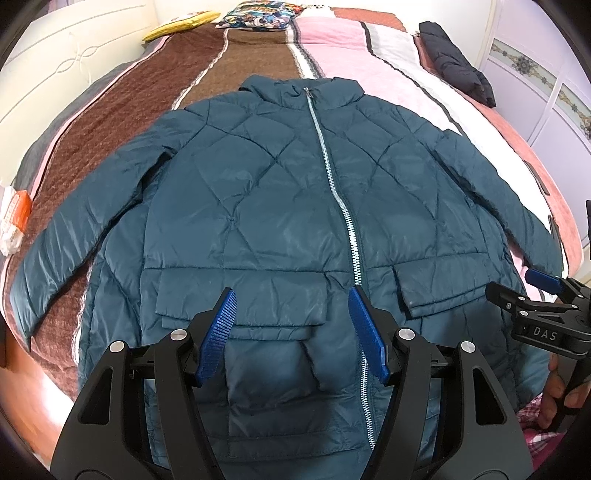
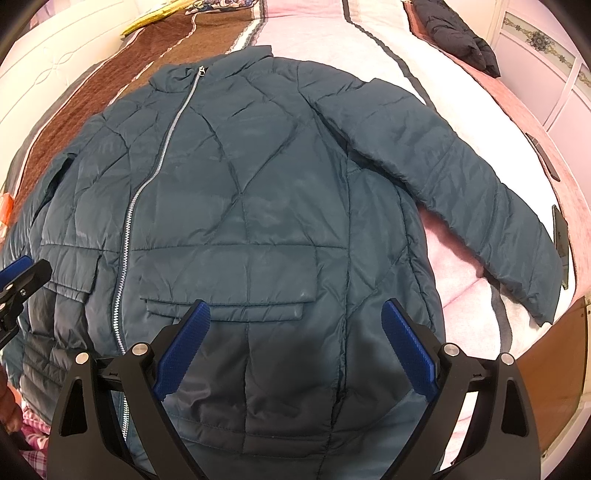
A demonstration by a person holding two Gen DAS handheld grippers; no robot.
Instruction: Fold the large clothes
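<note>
Bright, even room light is washing out the pale bedspread [image 2: 314,33] toward twelve o'clock; the teal puffer jacket [image 1: 280,192] is showing soft sheen, its hem [image 2: 258,387] lying shadowed toward six o'clock; fisheye bending and dark vignetting are curving every edge, slight blur softening both views

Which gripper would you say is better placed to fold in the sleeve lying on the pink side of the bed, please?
Probably the right gripper: its view shows that sleeve spread close on its own side, jaws open and empty. The left gripper hovers open near the jacket's zipper, farther away.
</note>
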